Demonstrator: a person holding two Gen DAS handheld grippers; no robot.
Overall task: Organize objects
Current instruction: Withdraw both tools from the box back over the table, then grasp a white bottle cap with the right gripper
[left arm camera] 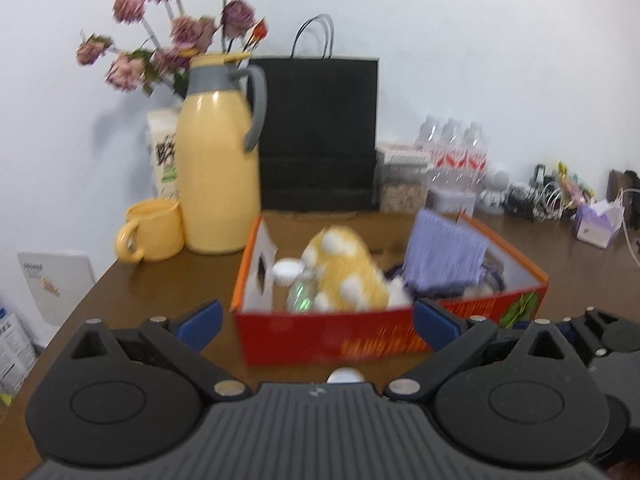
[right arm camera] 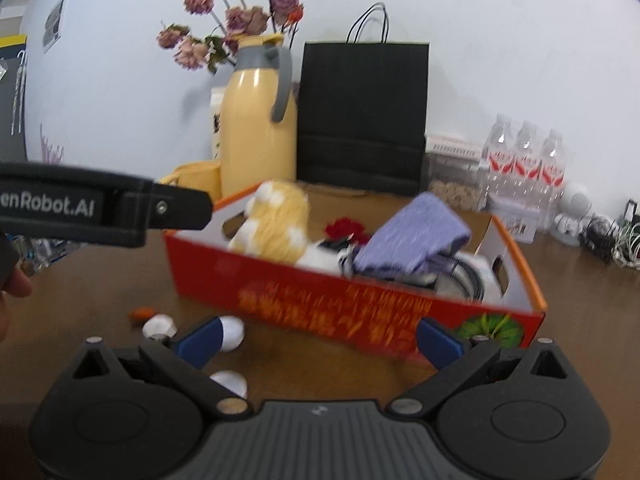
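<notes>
A red cardboard box (left arm camera: 328,336) with an orange rim is seen on a brown table (left arm camera: 132,292), open at the top. Inside it, a yellow plush toy with white spots (left arm camera: 344,272) is lodged toward the left end, a small clear bottle with a white cap (left arm camera: 294,284) is stood just beside it, and a folded purple cloth (left arm camera: 444,256) is propped toward the right end over dark cables. From the right wrist view the same box (right arm camera: 344,300) is seen at an angle, with the plush toy (right arm camera: 276,224), the purple cloth (right arm camera: 412,240) and something red (right arm camera: 344,229) between them.

The left gripper (left arm camera: 316,320) is held in front of the box's near wall, its blue-padded fingers (left arm camera: 200,318) spread wide apart with nothing between them. The right gripper (right arm camera: 318,340) is likewise held with fingers (right arm camera: 200,342) well apart and empty, low over the table near the box's front corner. The left gripper's body is seen crossing the right wrist view on the left, above the table.

On the table in front of the box, several small white pieces (right arm camera: 232,330) and one small orange piece (right arm camera: 142,313) are scattered; what they are cannot be told through the blur.

Behind the box, a yellow jug with a grey handle (left arm camera: 218,160), a yellow mug (left arm camera: 152,232), a black paper bag (left arm camera: 320,132), dried flowers (left arm camera: 176,28) and clear water bottles (left arm camera: 456,152) are stood along the wall.
</notes>
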